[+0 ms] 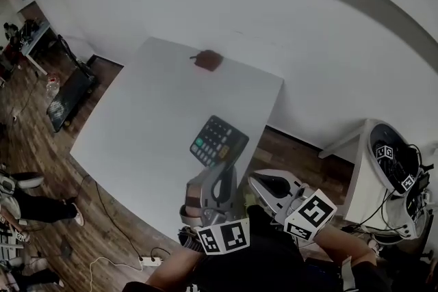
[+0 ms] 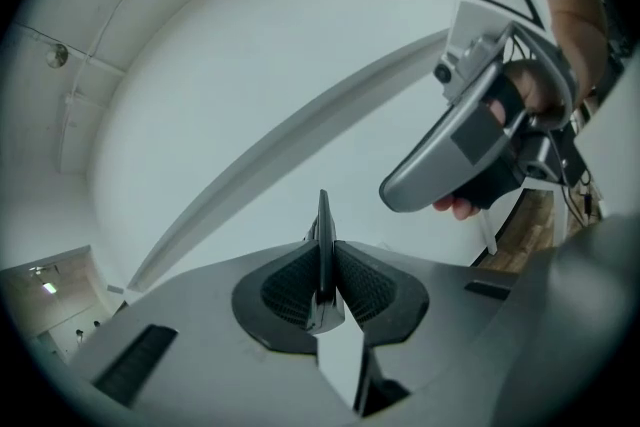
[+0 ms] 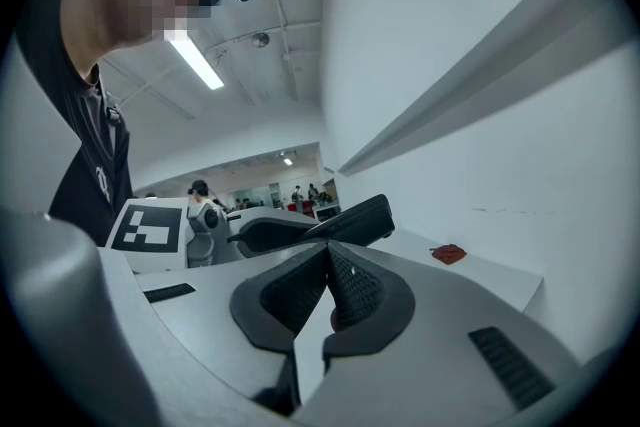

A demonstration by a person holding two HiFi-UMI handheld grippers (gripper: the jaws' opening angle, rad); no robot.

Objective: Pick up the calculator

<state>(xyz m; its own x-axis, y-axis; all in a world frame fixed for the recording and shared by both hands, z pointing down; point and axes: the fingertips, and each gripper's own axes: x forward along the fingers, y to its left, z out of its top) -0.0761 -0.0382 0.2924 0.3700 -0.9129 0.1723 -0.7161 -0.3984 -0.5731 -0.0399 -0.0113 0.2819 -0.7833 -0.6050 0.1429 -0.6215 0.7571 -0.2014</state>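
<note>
Beyond the calculator (image 1: pixel 218 140): red scrap (image 1: pixel 208 59) (far edge of table (image 1: pixel 137 126)).

White table (image 1: pixel 150 99), wooden floor (image 1: pixel 102 219), white wall (image 1: pixel 328 44)

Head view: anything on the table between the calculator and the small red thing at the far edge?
Nothing. In the head view the white table is bare between the calculator and the red-brown object.
</note>
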